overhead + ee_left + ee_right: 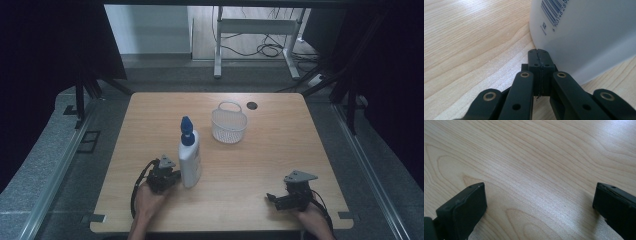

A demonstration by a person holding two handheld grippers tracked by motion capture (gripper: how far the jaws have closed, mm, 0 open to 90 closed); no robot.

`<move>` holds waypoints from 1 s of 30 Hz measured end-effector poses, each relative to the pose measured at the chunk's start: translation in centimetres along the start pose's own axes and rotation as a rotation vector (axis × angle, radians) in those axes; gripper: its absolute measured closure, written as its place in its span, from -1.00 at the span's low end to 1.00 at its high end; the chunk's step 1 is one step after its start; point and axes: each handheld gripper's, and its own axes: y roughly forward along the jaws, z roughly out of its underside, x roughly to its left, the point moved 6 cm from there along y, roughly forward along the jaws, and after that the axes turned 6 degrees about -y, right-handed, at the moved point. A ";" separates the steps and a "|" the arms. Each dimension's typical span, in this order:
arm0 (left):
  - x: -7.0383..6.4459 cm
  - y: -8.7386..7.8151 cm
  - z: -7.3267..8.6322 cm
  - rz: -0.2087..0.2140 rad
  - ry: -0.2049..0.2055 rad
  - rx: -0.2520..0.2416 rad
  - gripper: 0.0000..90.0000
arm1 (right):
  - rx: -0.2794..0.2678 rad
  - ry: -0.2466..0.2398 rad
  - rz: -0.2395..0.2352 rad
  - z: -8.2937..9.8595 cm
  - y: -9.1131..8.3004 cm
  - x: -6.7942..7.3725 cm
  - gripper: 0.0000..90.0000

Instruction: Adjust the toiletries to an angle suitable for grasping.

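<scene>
Dim high view, dark edges; soft glare on the table (544, 215) up close.

One bottle (190, 159), one basket (229, 125)

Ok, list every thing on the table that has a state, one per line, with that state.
Bottle: upright, blue cap on, standing on the table, not gripped.
Basket: upright, open top, looks empty, handle at the far rim.
Left tool: shut on nothing, tips right by the bottle's base.
Right tool: open, nothing between the jaws, low over bare wood.
</scene>
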 end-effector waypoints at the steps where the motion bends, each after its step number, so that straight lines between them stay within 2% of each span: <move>1: -0.1 0.0 0.0 0.003 0.000 0.001 0.98 | 0.000 0.000 0.000 0.0 0.0 0.0 -1.00; 10: -0.8 0.0 -0.1 0.015 0.019 0.004 0.98 | 0.000 0.000 0.000 0.0 0.0 0.0 -1.00; 23: -1.7 0.0 -0.3 0.030 0.017 -0.004 0.98 | 0.000 -0.001 0.000 0.0 0.0 0.0 -1.00; 30: -2.3 0.2 -0.2 0.044 0.037 0.002 0.98 | 0.000 -0.001 0.000 0.0 0.0 0.0 -1.00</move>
